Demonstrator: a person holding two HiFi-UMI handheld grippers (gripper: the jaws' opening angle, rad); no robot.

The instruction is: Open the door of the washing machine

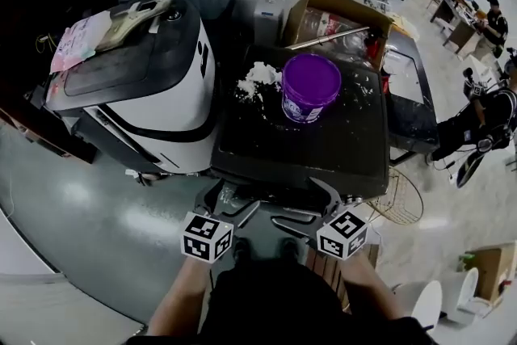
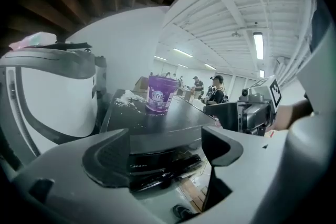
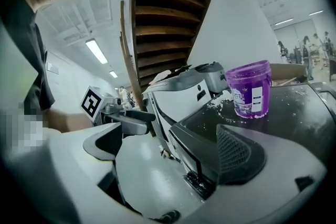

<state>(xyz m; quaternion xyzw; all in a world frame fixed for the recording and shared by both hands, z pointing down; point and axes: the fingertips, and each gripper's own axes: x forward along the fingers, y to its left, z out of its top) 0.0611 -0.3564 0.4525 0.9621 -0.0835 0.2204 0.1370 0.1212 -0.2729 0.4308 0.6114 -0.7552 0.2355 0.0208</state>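
Left claw [image 2: 165, 139] gapes before powder-dusted washing machine [image 1: 323, 149] on grey floor [image 1: 105, 214].

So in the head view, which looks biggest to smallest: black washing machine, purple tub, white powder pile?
1. black washing machine, biggest by far
2. purple tub
3. white powder pile, smallest, though not much smaller than the tub
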